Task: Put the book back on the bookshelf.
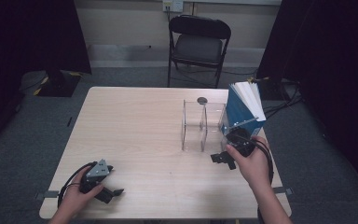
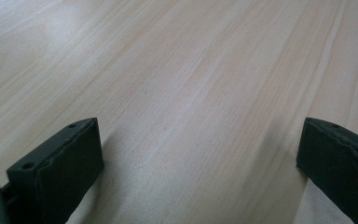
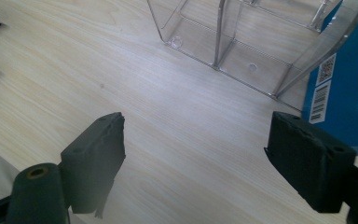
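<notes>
— Where is the left hand (image 1: 77, 193)?
— Low at the near left, forearm coming in from the bottom edge. It grips the left gripper (image 1: 113, 193), whose jaws point right and stand wide apart with nothing between them.
— And the right hand (image 1: 254, 163)?
— Farther in on the right side, wrapped around the right gripper (image 1: 223, 159). Its jaws point left, also spread wide and holding nothing; its cable loops around the wrist.

A recording room or lab corner, not a home; black curtains (image 1: 326, 70) close both sides, grey carpet (image 1: 23, 126) covers the floor. A folding chair (image 1: 199, 44) faces a bare wooden table (image 1: 135, 135); cables (image 1: 279, 100) trail by a wall socket (image 1: 173, 5).
</notes>
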`<move>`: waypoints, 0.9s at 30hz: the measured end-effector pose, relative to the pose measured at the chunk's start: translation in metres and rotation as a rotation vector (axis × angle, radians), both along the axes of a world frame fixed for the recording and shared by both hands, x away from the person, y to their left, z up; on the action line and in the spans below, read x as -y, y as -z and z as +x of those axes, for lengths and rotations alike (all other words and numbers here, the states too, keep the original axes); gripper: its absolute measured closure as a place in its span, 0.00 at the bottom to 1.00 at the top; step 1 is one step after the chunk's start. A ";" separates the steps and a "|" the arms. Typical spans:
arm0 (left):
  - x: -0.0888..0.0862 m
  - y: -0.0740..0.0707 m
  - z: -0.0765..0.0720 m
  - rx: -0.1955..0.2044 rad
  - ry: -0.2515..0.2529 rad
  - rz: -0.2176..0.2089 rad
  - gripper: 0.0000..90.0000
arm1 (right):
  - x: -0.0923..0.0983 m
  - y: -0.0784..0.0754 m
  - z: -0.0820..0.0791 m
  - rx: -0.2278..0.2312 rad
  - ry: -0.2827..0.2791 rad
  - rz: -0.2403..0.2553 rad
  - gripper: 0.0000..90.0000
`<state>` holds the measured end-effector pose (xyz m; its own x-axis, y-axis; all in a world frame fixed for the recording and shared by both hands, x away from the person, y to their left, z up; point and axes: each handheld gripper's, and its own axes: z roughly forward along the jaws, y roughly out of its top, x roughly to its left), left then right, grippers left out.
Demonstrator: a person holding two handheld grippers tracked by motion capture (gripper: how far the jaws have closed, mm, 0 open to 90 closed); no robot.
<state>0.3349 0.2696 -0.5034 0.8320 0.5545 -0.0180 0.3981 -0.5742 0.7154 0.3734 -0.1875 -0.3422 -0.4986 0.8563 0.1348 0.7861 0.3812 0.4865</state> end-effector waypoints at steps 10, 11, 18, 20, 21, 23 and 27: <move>0.000 0.000 0.000 0.002 0.003 0.003 0.00 | -0.010 0.006 0.000 0.006 -0.024 -0.009 0.21; 0.000 0.000 0.000 0.002 0.003 0.003 0.00 | -0.011 0.007 0.000 0.008 -0.025 -0.011 0.21; 0.000 0.000 0.000 0.002 0.003 0.003 0.00 | -0.021 0.011 0.000 0.020 -0.050 -0.005 0.21; 0.000 0.000 0.000 0.002 0.003 0.003 0.00 | -0.022 0.012 0.001 0.020 -0.054 -0.006 0.21; 0.000 0.000 0.000 0.001 0.003 0.003 0.00 | -0.024 0.014 0.001 0.018 -0.055 -0.005 0.21; 0.000 0.000 0.000 0.002 0.006 -0.003 0.00 | -0.028 0.017 0.001 0.012 -0.063 -0.003 0.21; -0.001 0.000 0.000 0.005 0.014 0.007 0.00 | -0.033 0.021 0.002 0.011 -0.078 -0.004 0.21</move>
